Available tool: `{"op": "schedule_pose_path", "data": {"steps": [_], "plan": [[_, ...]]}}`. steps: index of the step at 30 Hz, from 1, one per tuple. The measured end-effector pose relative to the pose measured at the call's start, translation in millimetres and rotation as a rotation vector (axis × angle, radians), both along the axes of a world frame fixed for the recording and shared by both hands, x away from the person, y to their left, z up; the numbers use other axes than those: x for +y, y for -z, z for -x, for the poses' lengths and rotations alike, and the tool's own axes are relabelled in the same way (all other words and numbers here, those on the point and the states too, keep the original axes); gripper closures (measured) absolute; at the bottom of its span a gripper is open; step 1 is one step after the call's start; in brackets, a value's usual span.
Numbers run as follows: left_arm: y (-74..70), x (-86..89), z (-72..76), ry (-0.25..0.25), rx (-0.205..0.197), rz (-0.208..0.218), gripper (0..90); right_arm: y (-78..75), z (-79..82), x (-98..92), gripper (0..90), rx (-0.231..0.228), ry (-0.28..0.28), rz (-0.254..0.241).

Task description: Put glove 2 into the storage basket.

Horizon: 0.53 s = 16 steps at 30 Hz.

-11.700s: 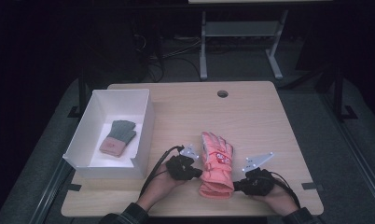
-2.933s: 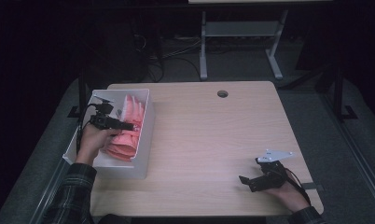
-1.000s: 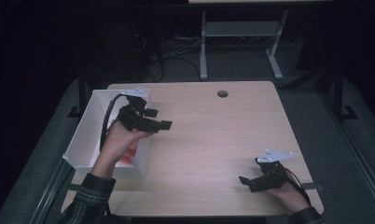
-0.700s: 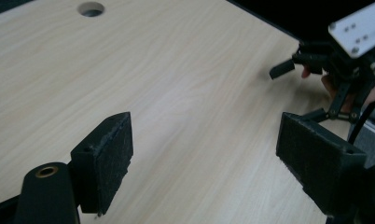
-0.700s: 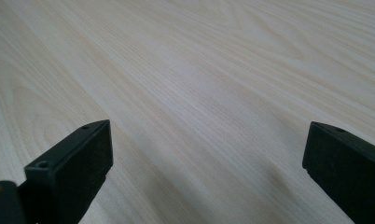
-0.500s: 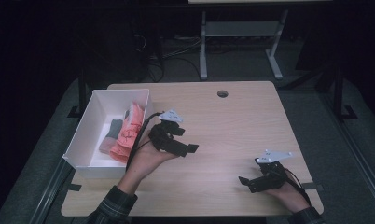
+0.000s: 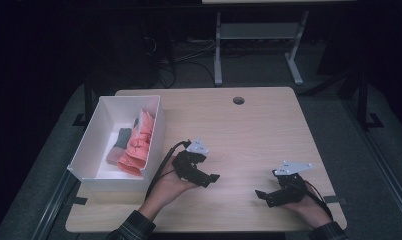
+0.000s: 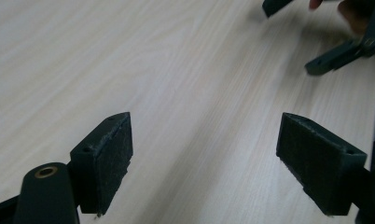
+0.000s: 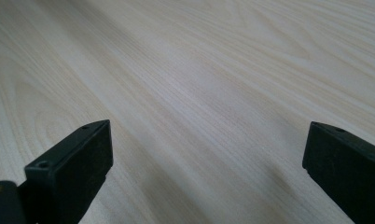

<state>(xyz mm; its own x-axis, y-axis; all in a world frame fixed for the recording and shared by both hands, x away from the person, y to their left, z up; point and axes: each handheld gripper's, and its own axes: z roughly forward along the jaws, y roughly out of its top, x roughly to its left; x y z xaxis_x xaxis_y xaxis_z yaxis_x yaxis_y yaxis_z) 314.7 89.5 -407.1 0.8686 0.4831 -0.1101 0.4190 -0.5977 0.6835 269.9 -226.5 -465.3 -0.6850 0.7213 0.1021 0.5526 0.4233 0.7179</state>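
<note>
A pink glove (image 7: pixel 137 142) lies in the white box (image 7: pixel 96 130) at the table's left, against the box's right wall, partly over a small grey and pink glove (image 7: pixel 118 145). My left gripper (image 7: pixel 209 177) is over the bare wood just right of the box, open and empty; its own view shows its jaws spread wide above the tabletop (image 8: pixel 185 93), with the other gripper (image 8: pixel 335 51) farther off. My right gripper (image 7: pixel 263 196) rests near the front right of the table, open, with nothing between its jaws (image 9: pixel 204 177).
The wooden table (image 7: pixel 249 130) has a round cable hole (image 7: pixel 238 100) near its far edge. A metal stand (image 7: pixel 254 40) and cables sit on the dark floor behind the table.
The pink glove went from the table's middle into the box. My left gripper then came out of the box, empty, and moved right and toward the front. The right gripper stayed put.
</note>
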Motion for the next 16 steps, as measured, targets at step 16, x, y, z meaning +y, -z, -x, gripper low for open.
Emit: {"op": "schedule_pose_path", "data": {"steps": [16], "plan": [[35.2, -3.4, 6.9, 0.031, -0.002, -0.08, 18.1, 1.0, 0.8, 2.4, 1.3, 0.001, -0.008, 0.004]]}}
